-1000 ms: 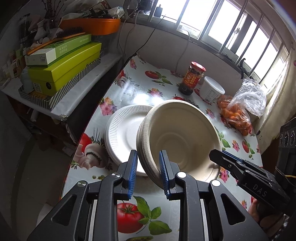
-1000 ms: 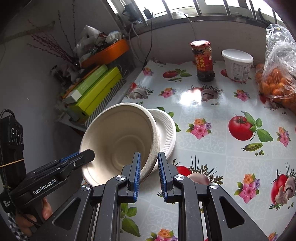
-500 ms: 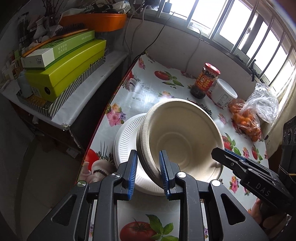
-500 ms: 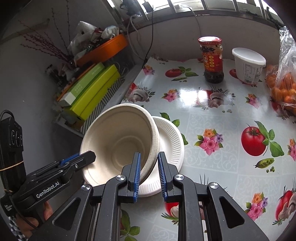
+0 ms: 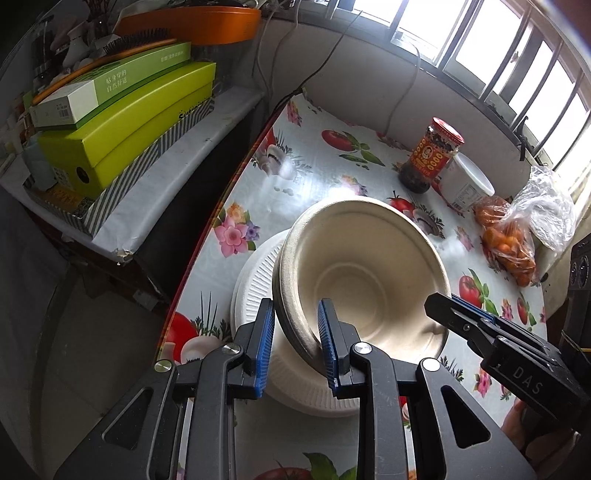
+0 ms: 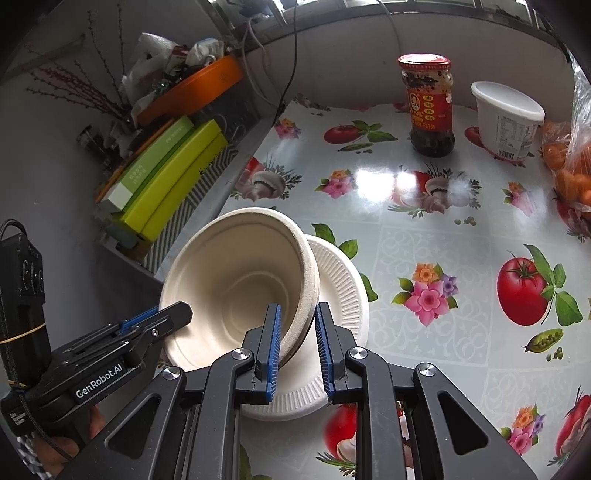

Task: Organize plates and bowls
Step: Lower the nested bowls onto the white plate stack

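A stack of beige paper bowls (image 5: 364,273) is held tilted just over a stack of white ribbed paper plates (image 5: 255,280) near the table's left edge. My left gripper (image 5: 295,345) is shut on the bowls' near-left rim. My right gripper (image 6: 297,341) is shut on the opposite rim of the same bowls (image 6: 236,280), with the plates (image 6: 340,284) showing beneath and to the right. Each gripper shows in the other's view: the right one (image 5: 495,343), the left one (image 6: 122,343).
A red-lidded sauce jar (image 6: 428,107), a white tub (image 6: 506,122) and a bag of oranges (image 5: 517,240) stand at the table's far side. Green boxes (image 5: 125,118) and an orange tray (image 5: 192,22) sit on a shelf left of the table.
Both grippers have carried the bowls toward the plate stack and lower; the bowls now sit over the plates, covering more of them.
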`<state>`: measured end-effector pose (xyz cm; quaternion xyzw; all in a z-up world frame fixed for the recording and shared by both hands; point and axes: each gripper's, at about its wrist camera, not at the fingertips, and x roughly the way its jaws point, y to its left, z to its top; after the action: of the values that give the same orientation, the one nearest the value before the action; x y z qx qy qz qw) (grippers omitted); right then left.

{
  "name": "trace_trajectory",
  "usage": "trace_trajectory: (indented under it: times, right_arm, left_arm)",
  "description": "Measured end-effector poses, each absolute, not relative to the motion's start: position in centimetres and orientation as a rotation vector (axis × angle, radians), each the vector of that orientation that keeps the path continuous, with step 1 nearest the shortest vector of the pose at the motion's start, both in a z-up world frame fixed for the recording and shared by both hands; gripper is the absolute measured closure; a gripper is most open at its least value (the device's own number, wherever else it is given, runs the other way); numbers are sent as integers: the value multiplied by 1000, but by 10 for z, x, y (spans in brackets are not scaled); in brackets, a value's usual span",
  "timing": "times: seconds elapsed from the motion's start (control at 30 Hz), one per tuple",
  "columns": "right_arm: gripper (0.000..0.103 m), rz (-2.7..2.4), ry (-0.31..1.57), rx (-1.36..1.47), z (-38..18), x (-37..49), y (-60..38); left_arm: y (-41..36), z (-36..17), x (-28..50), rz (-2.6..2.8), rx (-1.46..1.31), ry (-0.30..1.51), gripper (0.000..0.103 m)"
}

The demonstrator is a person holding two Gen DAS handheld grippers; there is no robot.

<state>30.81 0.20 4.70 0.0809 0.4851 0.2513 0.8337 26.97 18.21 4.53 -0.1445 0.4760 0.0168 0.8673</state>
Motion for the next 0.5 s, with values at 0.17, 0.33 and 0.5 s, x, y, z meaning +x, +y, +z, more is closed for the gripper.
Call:
trace_trajectory:
  times: [0.17,0.33,0.5]
  right_arm:
    - [84,530,1039,170,41,312,2]
    - [84,525,1046,168,37,314,2]
    - [84,523,1047,171,36,314,2]
  left_arm:
    - [181,40,274,37,-303,1010,78]
    - [180,36,275,36,-303,1018,78]
    - [180,35,275,36,-305,1020,78]
